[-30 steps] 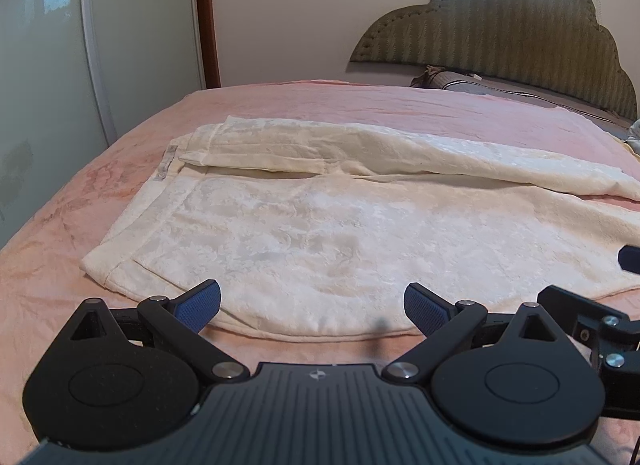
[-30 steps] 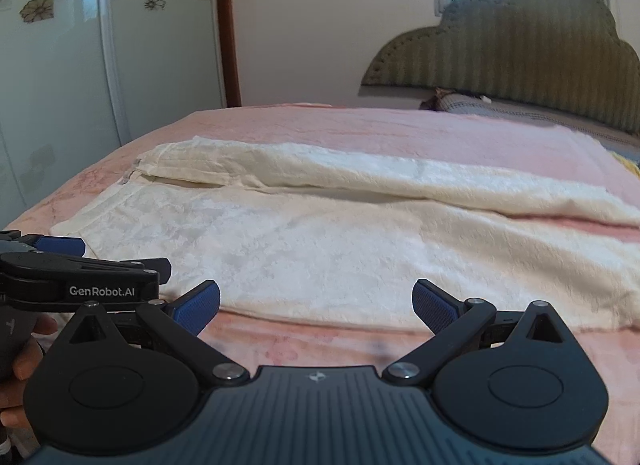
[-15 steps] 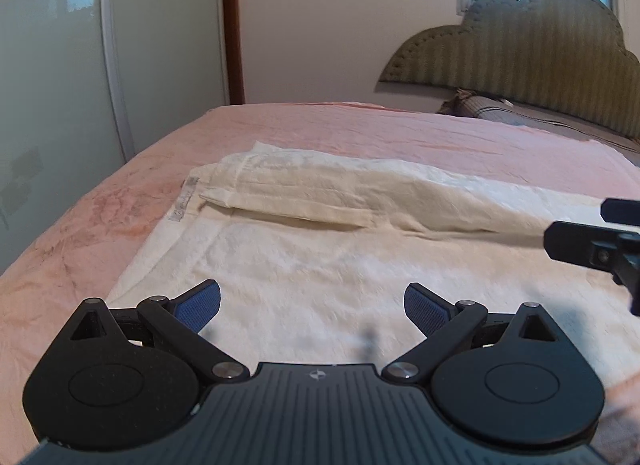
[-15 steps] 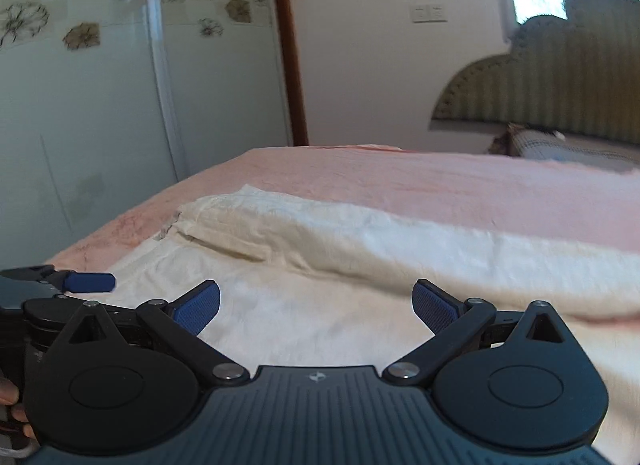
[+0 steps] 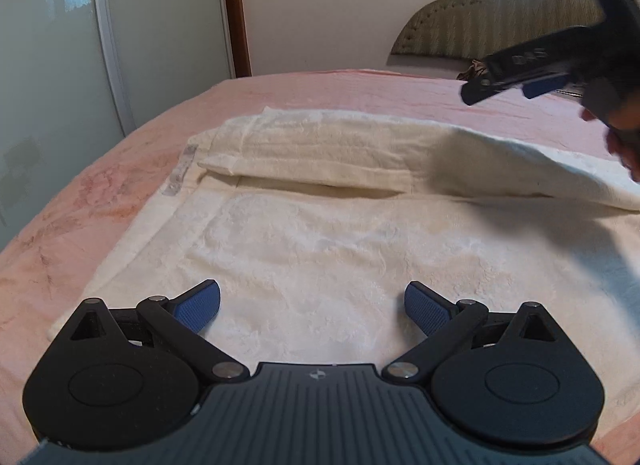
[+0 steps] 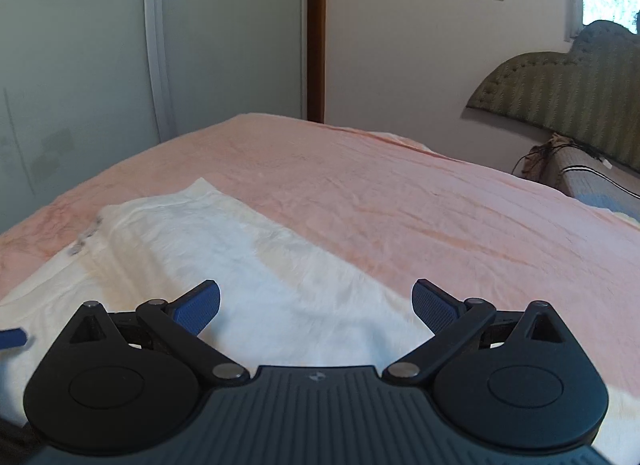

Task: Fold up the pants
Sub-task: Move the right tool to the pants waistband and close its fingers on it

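Observation:
Cream white pants (image 5: 328,233) lie spread on a pink bed, one leg folded over along the far side (image 5: 360,153). My left gripper (image 5: 312,307) is open and empty, low over the near part of the pants. My right gripper (image 6: 316,305) is open and empty above the far folded leg (image 6: 248,257). In the left wrist view the right gripper (image 5: 532,73) hangs in the air at the upper right, above the pants. A blue fingertip of the left gripper (image 6: 12,339) shows at the left edge of the right wrist view.
The pink bedsheet (image 6: 420,201) stretches beyond the pants. A green padded headboard (image 6: 568,101) and a pillow (image 6: 596,181) are at the right. Glass wardrobe doors (image 5: 60,65) and a brown door frame (image 6: 316,33) stand at the left and back.
Both grippers moved forward and up over the pants. The right gripper swung left and rose, now over the far folded leg. Both stayed open.

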Motion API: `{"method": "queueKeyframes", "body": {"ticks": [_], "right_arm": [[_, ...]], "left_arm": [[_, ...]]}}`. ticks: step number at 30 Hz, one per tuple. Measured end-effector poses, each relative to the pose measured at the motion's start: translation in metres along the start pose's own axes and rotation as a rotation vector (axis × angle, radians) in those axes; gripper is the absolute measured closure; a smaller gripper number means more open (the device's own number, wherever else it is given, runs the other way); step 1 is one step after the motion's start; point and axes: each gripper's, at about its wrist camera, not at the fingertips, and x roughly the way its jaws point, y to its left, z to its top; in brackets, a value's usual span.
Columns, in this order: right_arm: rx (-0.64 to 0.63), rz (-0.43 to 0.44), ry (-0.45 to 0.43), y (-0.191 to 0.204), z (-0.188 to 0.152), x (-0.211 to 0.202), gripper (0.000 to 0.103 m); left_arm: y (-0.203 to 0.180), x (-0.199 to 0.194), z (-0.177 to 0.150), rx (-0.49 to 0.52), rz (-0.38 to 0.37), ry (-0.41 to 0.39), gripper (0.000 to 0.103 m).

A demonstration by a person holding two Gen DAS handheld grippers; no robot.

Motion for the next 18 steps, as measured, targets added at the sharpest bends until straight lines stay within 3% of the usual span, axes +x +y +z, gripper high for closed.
{"method": "queueKeyframes", "body": {"ticks": [7,10,15,16,17,18], "right_arm": [[-0.104,0.016,0.132,-0.007,0.018,0.091,0.004],[-0.109,0.076,0.171,-0.010,0.021,0.117,0.025],[-0.023,0.240,0.196,-0.023,0.028,0.141,0.069],[-0.033,0.247,0.194,-0.021,0.028,0.141,0.074],[-0.056,0.250,0.188,-0.019,0.028,0.140,0.087],[-0.089,0.246,0.173,-0.015,0.027,0.136,0.092]], "left_arm": [[0.001,0.004,-0.003,-0.016,-0.028,-0.008,0.000],[0.000,0.004,-0.003,-0.016,-0.027,-0.009,0.000],[0.001,0.005,-0.003,-0.022,-0.030,-0.009,0.000],[0.001,0.005,-0.003,-0.024,-0.031,-0.009,0.000],[0.001,0.005,-0.003,-0.025,-0.032,-0.009,0.000],[0.001,0.005,-0.002,-0.026,-0.032,-0.009,0.000]]}}
